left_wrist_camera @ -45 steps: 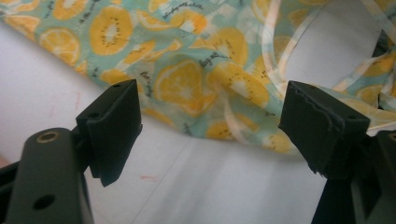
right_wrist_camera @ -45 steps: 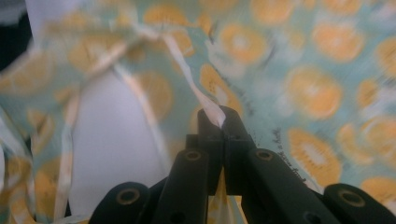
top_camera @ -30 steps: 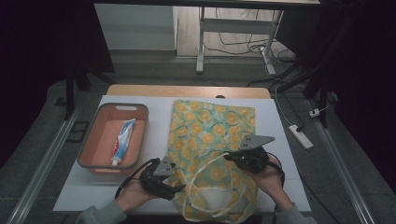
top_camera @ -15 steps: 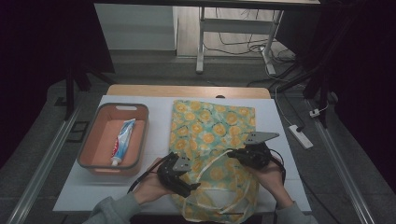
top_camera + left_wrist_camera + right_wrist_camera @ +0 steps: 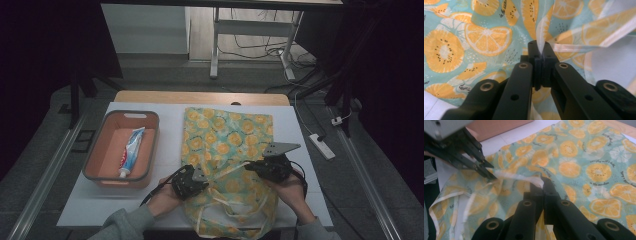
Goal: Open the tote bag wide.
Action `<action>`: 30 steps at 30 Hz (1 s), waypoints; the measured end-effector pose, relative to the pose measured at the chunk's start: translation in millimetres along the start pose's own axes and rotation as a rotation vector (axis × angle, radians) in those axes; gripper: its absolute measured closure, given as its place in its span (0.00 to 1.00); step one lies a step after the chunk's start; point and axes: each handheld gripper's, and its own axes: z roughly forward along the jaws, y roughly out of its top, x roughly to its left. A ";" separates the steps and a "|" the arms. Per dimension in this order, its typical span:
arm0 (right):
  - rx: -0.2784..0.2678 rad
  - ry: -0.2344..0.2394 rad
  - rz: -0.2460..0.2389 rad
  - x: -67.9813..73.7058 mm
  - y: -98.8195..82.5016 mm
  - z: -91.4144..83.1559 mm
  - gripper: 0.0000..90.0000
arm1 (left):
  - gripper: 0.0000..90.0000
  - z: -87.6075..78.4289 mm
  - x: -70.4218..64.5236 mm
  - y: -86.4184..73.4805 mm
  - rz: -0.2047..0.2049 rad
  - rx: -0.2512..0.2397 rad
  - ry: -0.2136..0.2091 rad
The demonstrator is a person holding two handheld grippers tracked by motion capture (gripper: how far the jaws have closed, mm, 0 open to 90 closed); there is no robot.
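Observation:
A cloth bag (image 5: 227, 135) printed with orange slices on pale teal lies flat on the white table (image 5: 167, 150), its mouth and handles toward the near edge. My left gripper (image 5: 202, 176) sits at the left side of the mouth. Its jaws have just closed, and in the left gripper view (image 5: 539, 46) a fold of the bag's hem (image 5: 542, 30) is pinched between them. My right gripper (image 5: 250, 167) is shut on the opposite hem; in the right gripper view (image 5: 541, 181) a cream edge strip (image 5: 519, 177) runs from it to the left gripper (image 5: 490, 176).
An orange bin (image 5: 95, 150) stands at the table's left with a toothpaste tube (image 5: 131, 150) lying inside. A wooden strip (image 5: 200, 97) borders the far edge. A power strip (image 5: 322, 146) and cables lie on the floor to the right.
My left hand has moved right from the table beside the bag onto the bag's near left hem, and its jaws now grip the fabric. The right gripper has held still.

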 end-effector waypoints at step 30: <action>-0.044 -0.021 0.014 -33.3 31.2 26.4 0.50 | 0.98 -53.4 78.1 27.8 -0.229 -0.200 0.072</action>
